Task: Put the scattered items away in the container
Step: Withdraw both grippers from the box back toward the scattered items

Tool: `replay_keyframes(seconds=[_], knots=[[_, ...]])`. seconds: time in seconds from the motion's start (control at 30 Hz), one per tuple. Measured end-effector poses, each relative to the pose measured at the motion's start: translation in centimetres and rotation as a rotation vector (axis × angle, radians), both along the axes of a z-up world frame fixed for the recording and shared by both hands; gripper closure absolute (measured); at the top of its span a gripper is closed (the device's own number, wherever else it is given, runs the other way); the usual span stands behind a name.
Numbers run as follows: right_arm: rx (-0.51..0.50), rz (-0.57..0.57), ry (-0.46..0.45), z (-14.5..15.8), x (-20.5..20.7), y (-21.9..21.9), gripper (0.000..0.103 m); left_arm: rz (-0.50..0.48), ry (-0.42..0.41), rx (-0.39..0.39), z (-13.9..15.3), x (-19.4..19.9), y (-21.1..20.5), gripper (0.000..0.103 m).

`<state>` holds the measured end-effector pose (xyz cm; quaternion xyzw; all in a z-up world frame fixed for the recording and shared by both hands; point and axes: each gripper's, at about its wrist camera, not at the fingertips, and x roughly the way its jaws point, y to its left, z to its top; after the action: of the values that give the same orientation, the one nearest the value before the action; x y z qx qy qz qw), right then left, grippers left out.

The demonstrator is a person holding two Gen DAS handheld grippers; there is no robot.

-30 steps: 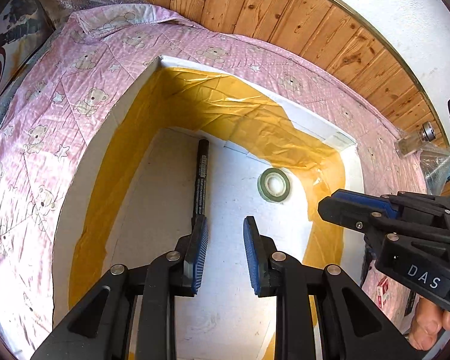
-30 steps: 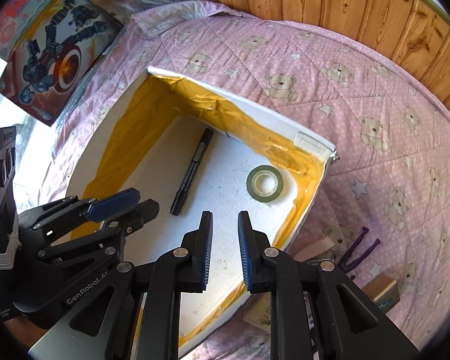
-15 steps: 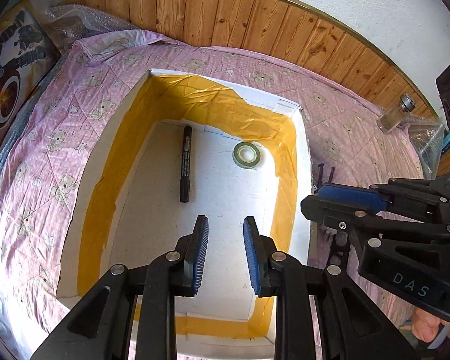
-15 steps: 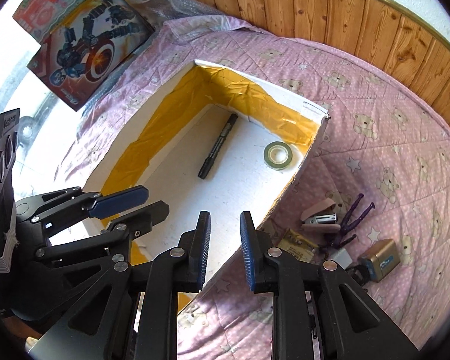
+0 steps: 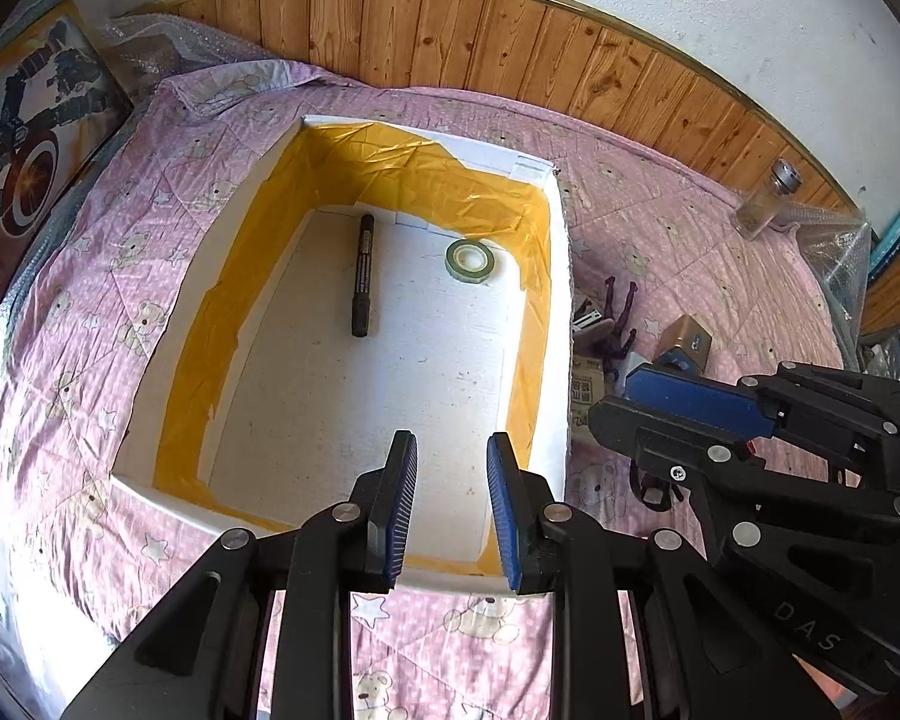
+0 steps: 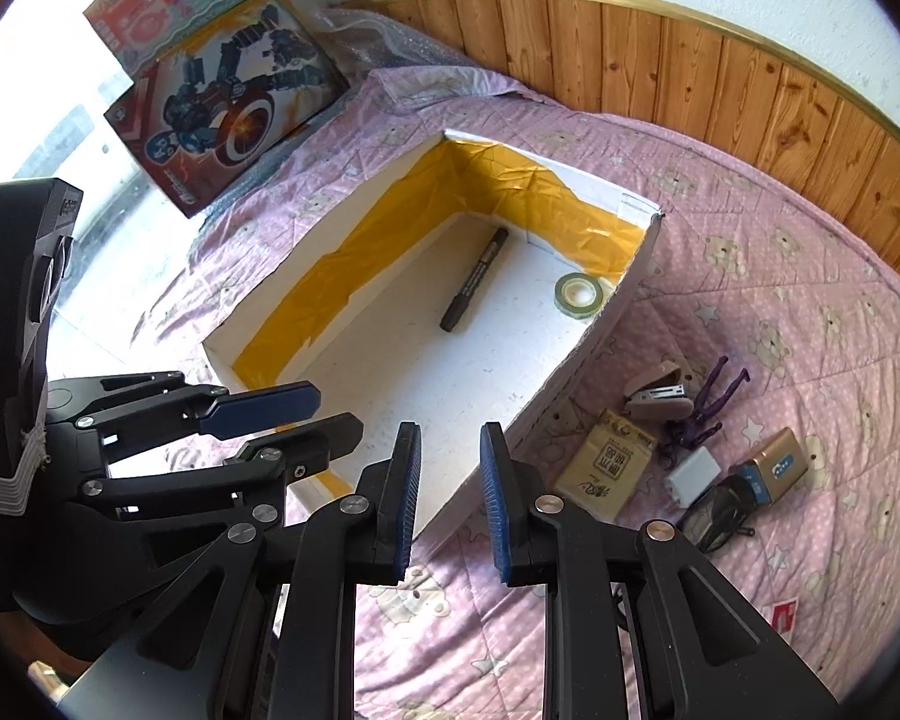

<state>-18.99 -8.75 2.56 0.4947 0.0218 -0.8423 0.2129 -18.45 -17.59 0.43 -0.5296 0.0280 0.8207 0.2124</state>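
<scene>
Left gripper (image 5: pixel 452 495) jaws slightly apart, empty, above box (image 5: pixel 561 324); right gripper (image 6: pixel 449 489) likewise, empty.

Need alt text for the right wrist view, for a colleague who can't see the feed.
The open, empty right gripper hangs above the near right edge of a white box holding a marker and tape roll. A stapler, packet and other small items lie on the pink quilt to its right; the left gripper is at left.
</scene>
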Motion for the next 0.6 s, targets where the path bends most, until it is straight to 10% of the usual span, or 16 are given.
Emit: replay_keyframes(seconds=[0.6], knots=[[0.007,-0.023,0.108,0.1,6.5,0.1,0.078,-0.012,0.028,-0.001,0.5,6.4,-0.9,0.077]])
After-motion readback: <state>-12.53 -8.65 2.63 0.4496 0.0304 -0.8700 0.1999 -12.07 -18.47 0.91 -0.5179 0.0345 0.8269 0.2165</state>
